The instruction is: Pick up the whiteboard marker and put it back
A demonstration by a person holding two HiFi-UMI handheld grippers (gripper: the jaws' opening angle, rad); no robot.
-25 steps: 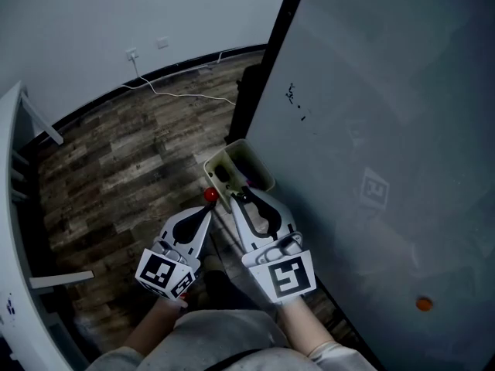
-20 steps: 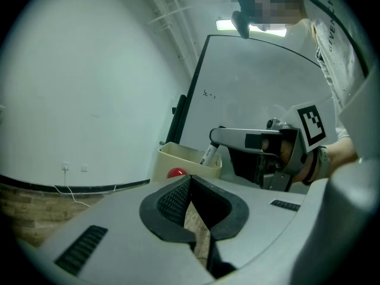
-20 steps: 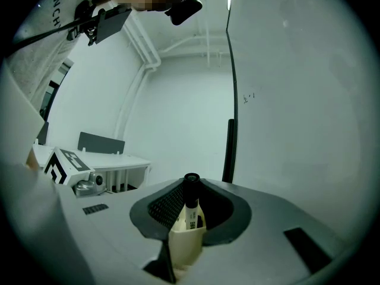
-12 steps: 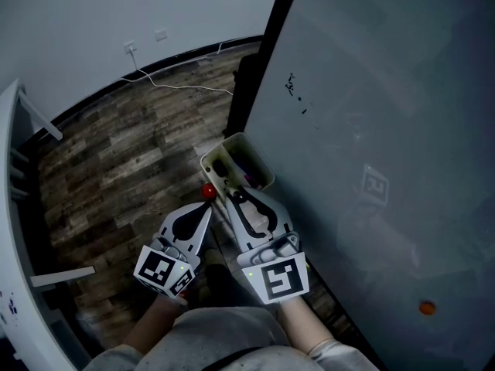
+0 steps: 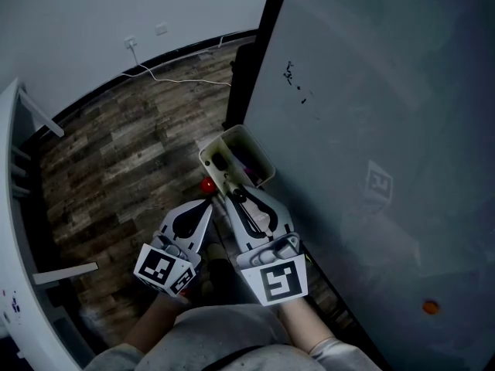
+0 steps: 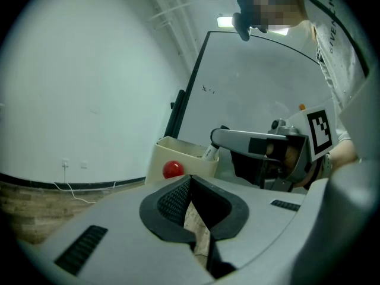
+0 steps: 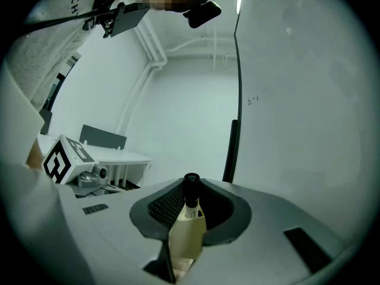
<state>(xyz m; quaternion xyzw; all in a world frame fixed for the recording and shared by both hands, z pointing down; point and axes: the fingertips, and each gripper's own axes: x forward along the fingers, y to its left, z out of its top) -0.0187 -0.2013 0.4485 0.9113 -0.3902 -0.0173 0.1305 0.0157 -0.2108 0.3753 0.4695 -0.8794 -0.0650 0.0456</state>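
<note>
Though neither hand had really moved, the fingers of the right gripper stayed clamped on the whiteboard marker at the rim of the holder; the left gripper kept its fingers closed, empty. Letting go probably remained.

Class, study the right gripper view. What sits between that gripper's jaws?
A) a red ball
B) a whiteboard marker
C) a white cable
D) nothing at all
B: in the right gripper view, the right gripper is closed on the whiteboard marker, whose cream body sits between the pads with its black end pointing forward.
</note>
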